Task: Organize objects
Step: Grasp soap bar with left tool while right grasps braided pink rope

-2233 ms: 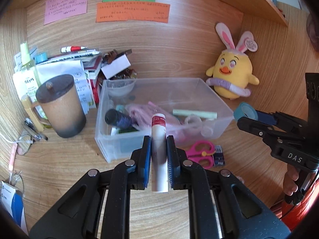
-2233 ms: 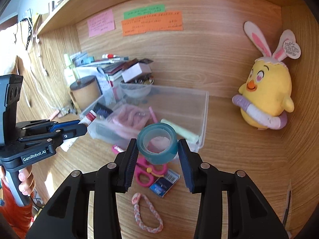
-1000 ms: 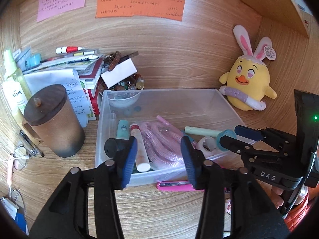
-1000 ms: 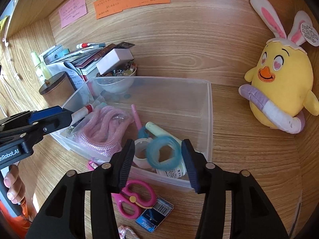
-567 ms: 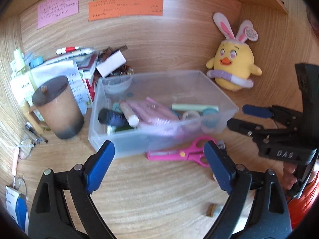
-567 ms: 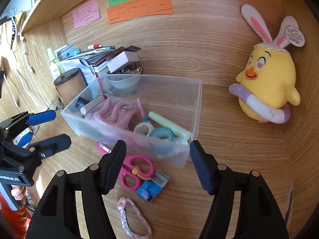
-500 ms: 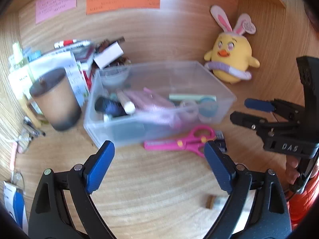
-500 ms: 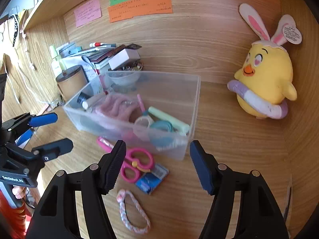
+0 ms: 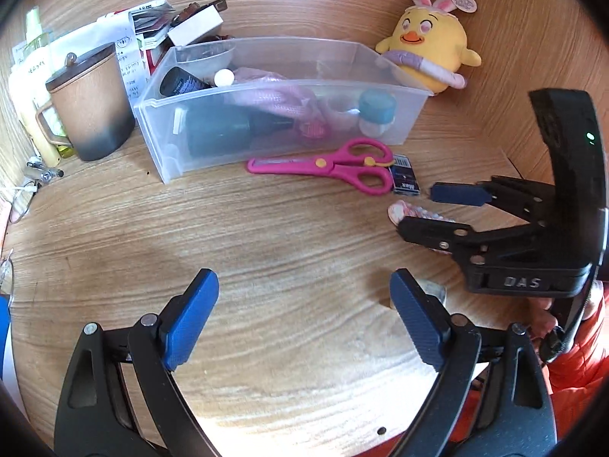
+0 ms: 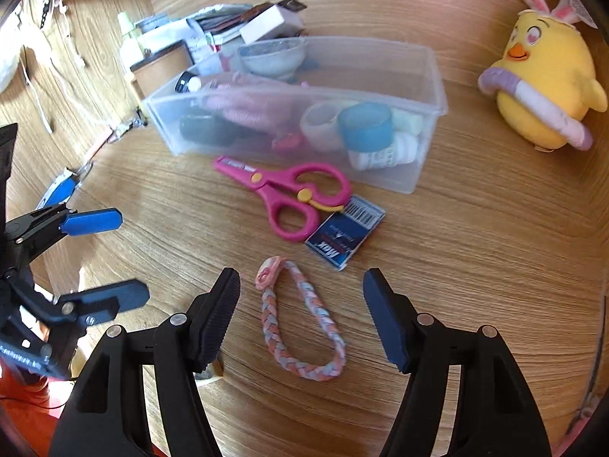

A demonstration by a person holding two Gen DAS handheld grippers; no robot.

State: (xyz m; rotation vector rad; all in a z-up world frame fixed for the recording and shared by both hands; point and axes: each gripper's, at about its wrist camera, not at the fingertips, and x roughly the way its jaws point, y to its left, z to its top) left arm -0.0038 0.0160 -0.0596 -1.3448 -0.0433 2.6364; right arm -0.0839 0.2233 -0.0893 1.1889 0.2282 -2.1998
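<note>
Between right gripper fingers (spread wide), braided band, left gripper also spread, empty

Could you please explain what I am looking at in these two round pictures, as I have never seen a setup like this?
There is no robot here: a person holds a two-finger gripper in each hand, and a fisheye camera on each looks out along its fingers. One picture comes from the left gripper, the other from the right gripper. Both are open and hold nothing. On the wooden desk stands a clear plastic bin holding a blue tape roll and other small things. In front of it lie pink scissors, a small blue box and a braided bracelet, which sits between the right gripper's fingers. A yellow chick plush sits to the right.
</note>
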